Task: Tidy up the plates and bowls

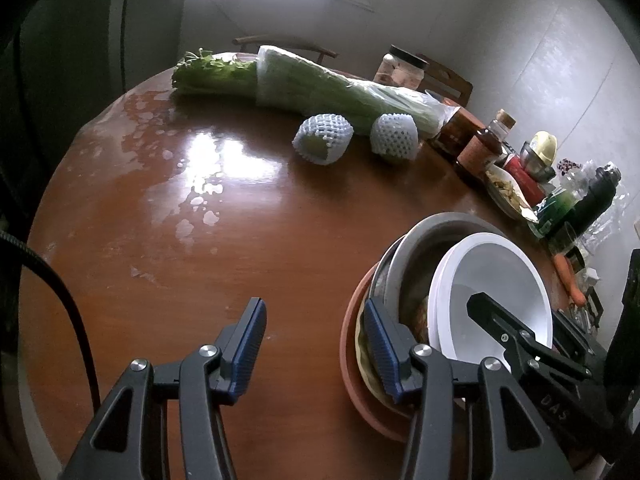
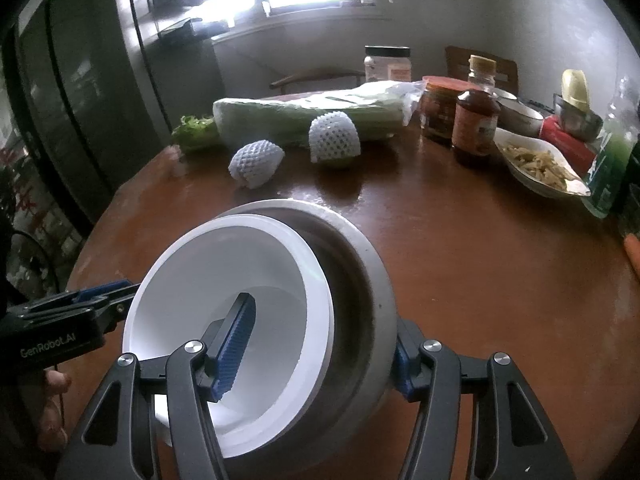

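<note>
A stack of dishes sits on the round wooden table [image 1: 168,240]: a terracotta plate [image 1: 349,344] at the bottom, a grey metal bowl [image 1: 424,248] above it, and a white bowl [image 1: 496,276] tilted inside the grey bowl. My left gripper [image 1: 316,350] is open, with its right finger by the stack's left rim. My right gripper [image 2: 320,356] is open and straddles the near walls of the white bowl [image 2: 224,292] and the grey bowl [image 2: 360,280], with one finger inside the white bowl and the other outside the grey bowl.
Bagged celery [image 1: 320,84], two foam-netted fruits [image 1: 324,140], jars, sauce bottles [image 2: 476,124], a dish of food [image 2: 540,164], a thermos [image 1: 596,200] and a carrot [image 1: 568,276] crowd the table's far and right sides. Chairs stand behind the table.
</note>
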Demonstrator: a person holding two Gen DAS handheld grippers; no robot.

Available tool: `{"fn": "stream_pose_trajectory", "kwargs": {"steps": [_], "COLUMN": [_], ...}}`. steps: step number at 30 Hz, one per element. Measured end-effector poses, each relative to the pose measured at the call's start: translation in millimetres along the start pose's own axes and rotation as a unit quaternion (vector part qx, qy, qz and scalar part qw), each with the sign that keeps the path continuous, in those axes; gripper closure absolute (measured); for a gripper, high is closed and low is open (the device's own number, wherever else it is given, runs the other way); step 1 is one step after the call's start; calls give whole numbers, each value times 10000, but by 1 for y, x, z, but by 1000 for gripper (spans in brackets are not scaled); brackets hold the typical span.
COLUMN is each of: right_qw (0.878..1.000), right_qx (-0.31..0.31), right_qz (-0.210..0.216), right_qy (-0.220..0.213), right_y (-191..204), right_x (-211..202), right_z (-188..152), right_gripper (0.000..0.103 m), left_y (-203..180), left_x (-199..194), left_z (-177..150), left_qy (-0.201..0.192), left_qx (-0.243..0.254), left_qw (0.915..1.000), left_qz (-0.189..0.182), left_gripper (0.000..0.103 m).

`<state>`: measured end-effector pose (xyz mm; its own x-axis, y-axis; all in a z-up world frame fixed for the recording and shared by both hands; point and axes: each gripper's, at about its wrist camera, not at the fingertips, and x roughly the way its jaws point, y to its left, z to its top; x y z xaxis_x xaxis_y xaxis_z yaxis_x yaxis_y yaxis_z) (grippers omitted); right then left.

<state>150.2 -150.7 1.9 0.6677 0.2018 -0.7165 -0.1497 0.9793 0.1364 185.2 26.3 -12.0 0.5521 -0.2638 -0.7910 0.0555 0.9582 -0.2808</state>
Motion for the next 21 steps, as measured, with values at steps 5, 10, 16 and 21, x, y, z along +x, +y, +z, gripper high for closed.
{"fn": "stream_pose_trajectory", "kwargs": {"steps": [5,10,16,21], "right_qw": [10000,10000,9999,9999], "right_qx": [14,46,120,149], "right_qz": [-13,-23,-13,6], "right_qy": [-1,-4,4,18], "right_y": [-1,-5,-8,-9], "right_x": [0,-2,-5,-5], "right_z": [0,-1,-2,-2], "right_gripper": [41,41,41,41], "left_y": [-3,-5,-9,-9], "left_x": [0,1,1,1], "left_z": [0,-1,-3,-3], "left_qy": [-17,-15,-17,-15], "left_qx": [16,35,59,62], "left_qw": [10000,10000,10000,10000], "left_qz": [7,0,20,24], "left_gripper": [52,52,52,52]}}
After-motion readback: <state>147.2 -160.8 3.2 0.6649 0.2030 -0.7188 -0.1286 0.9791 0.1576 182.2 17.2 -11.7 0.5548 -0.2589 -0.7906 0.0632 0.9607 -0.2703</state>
